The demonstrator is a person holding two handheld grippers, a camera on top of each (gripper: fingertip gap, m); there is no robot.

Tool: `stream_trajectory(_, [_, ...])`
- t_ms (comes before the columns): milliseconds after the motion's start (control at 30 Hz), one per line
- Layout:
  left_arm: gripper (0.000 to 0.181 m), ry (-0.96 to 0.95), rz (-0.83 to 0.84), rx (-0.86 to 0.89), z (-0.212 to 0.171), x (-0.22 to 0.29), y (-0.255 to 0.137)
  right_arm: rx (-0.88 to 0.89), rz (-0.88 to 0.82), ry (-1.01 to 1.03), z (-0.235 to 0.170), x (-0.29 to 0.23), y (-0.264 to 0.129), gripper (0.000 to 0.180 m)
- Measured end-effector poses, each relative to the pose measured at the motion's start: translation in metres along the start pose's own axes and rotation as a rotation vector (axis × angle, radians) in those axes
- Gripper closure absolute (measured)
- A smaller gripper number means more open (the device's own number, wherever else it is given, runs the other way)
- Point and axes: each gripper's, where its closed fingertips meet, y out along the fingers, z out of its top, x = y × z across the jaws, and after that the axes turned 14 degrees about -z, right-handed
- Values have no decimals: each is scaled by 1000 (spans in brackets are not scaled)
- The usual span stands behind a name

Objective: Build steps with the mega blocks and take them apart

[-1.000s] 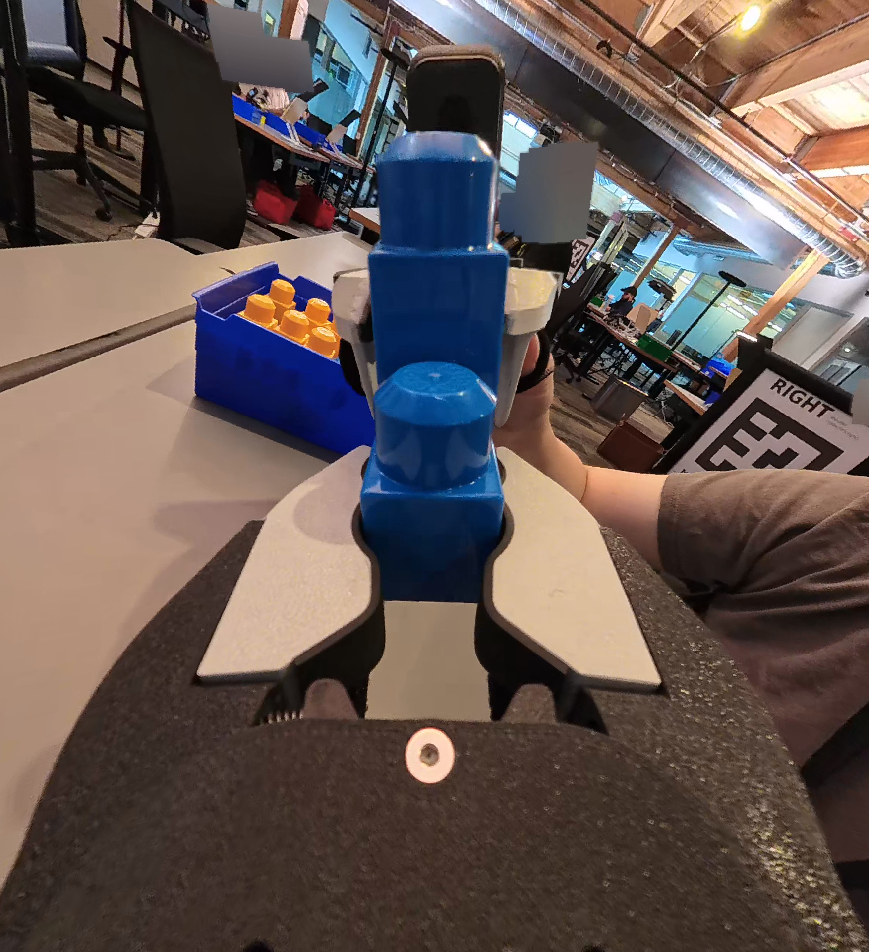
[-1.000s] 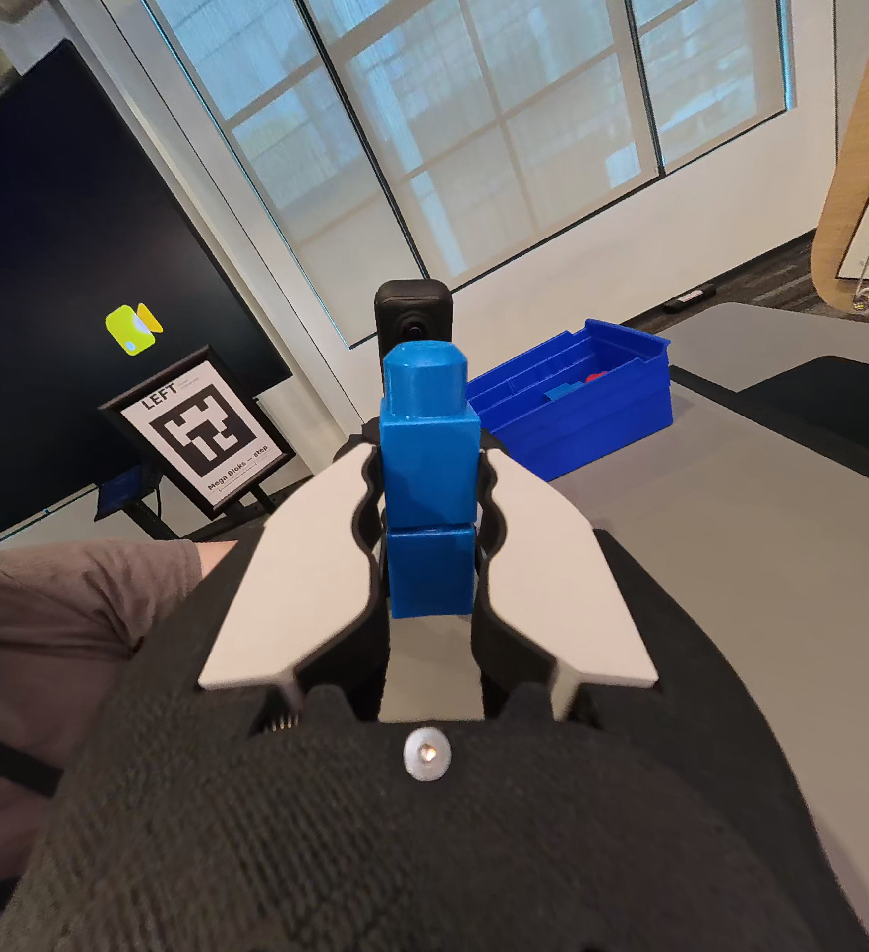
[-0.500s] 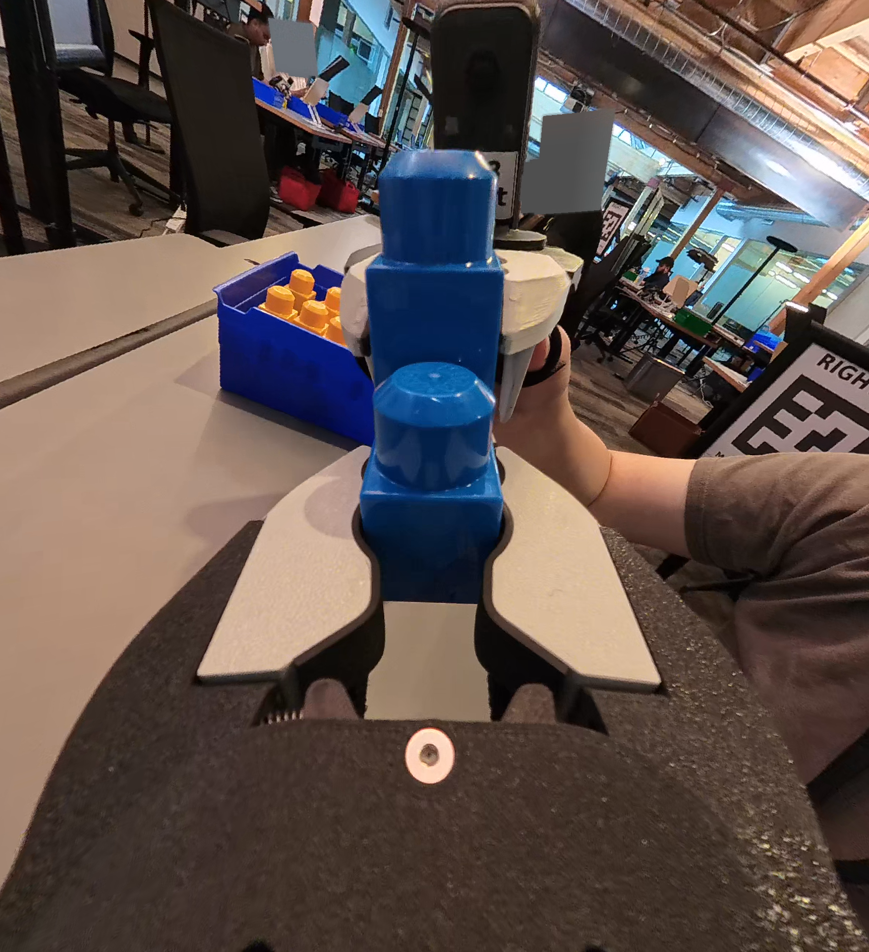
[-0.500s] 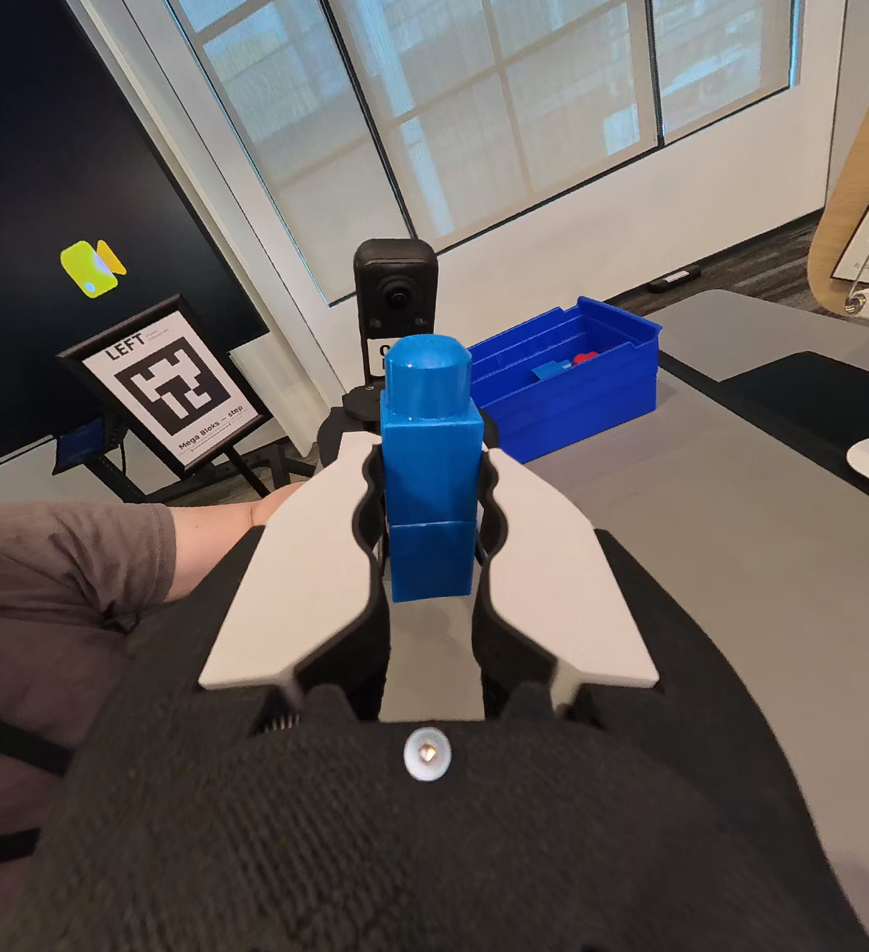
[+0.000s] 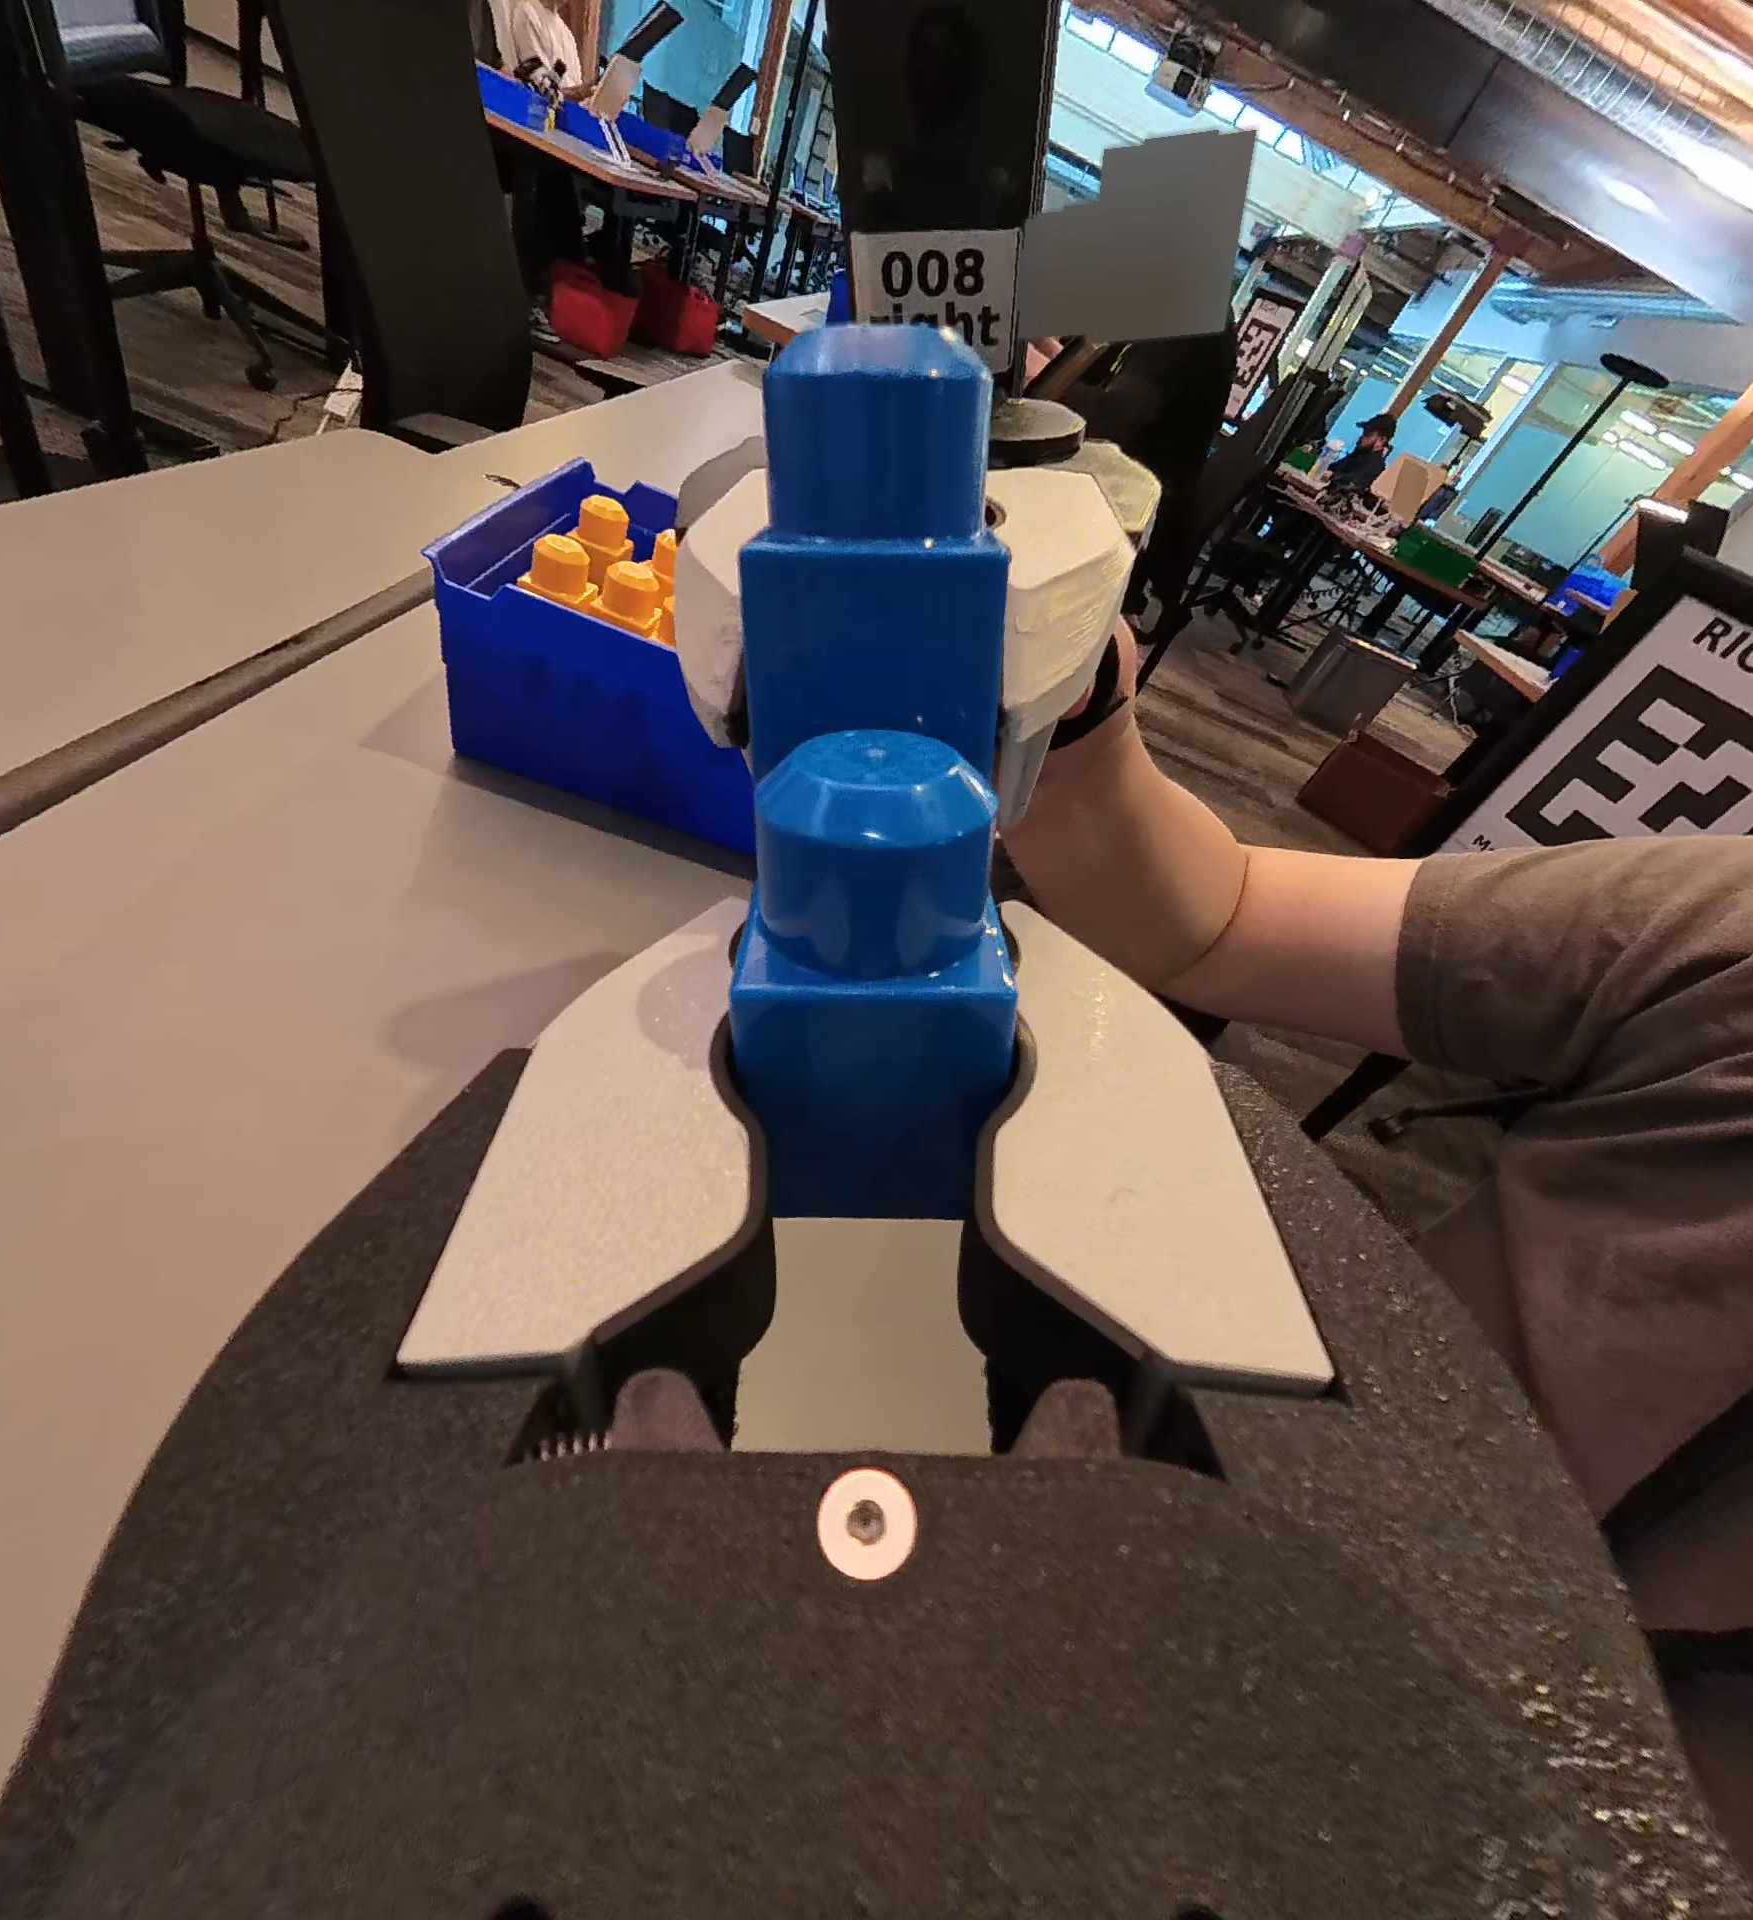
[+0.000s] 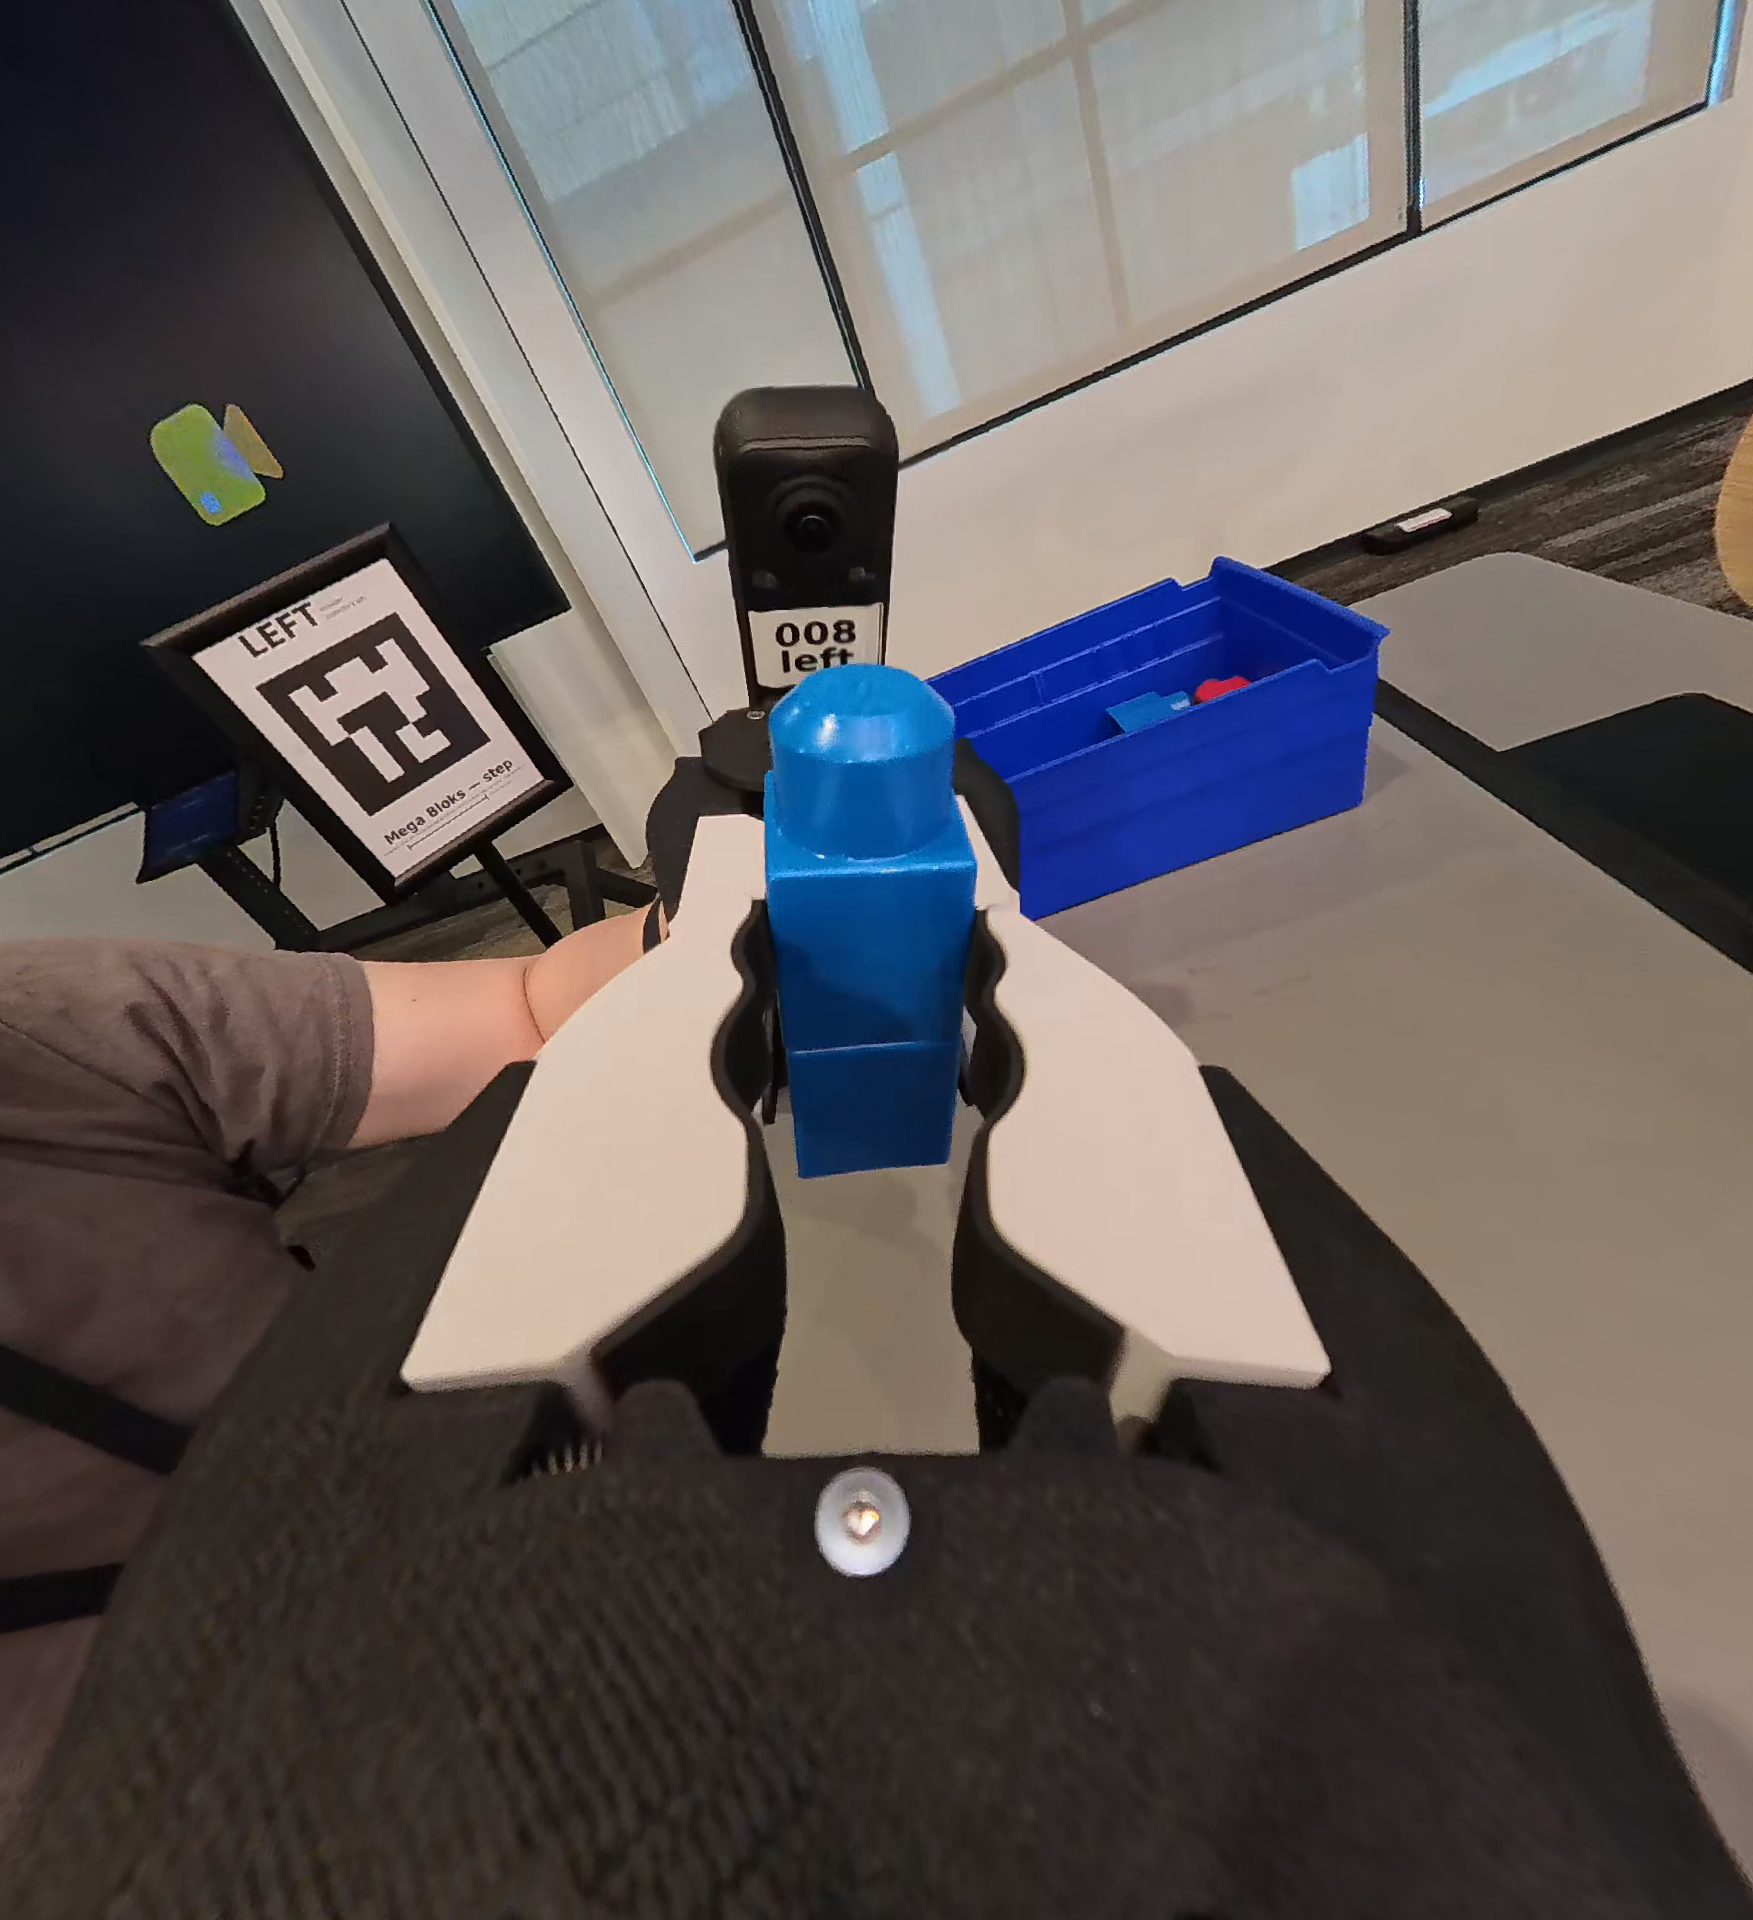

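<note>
The left gripper [image 5: 872,1049] has its jaws clamped on the lower step of a blue block [image 5: 874,748]; the right gripper [image 6: 867,997] pinches the taller end — both carry it above the grey worktop [image 5: 228,935]. 2 blue bins [image 6: 1194,769] sit behind, 1 with orange blocks [image 5: 597,566]. Printed labels hang on each camera; pattern signs [image 6: 363,717] stand beyond.

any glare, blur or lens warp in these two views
Left wrist view: sharp up close, with small highlights on the blue block in the left gripper; fisheye bends the grey table edges and tilts the room. Right wrist view: bright windows but no washout; the right gripper and its blue blocks stay crisp, with slight smear at the frame edges.
</note>
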Motion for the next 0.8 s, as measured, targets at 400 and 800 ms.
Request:
stream_trajectory(400, [141, 148, 125, -115, 0, -9, -15, 25, -70, -247, 16, -3, -19, 125])
stream_trajectory(800, [141, 288, 107, -228, -10, 9, 7, -111, -34, -437, -7, -18, -20, 143])
